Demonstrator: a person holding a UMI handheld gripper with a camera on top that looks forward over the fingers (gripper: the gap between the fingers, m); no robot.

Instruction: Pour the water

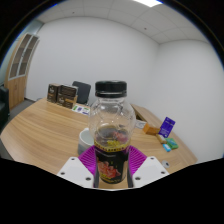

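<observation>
bottle (111,125) upright on wooden table (40,125) | between jaws | grip unclear

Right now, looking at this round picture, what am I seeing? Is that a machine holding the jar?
No robot arm here: a person carries a hand-held gripper with two fingers, and a wide-angle camera riding on it took this picture, looking forward along those fingers. The purple pads at the bottom are the fingers' inner faces. Between them stands a clear bottle with a black cap and a dark label; both pads seem to press on it, so it looks held, ready for pouring water. Behind it is a wooden table. On the table lie dark boxes on the far side, a small blue packet and a little teal thing that I cannot identify. A chair stands beyond.
</observation>
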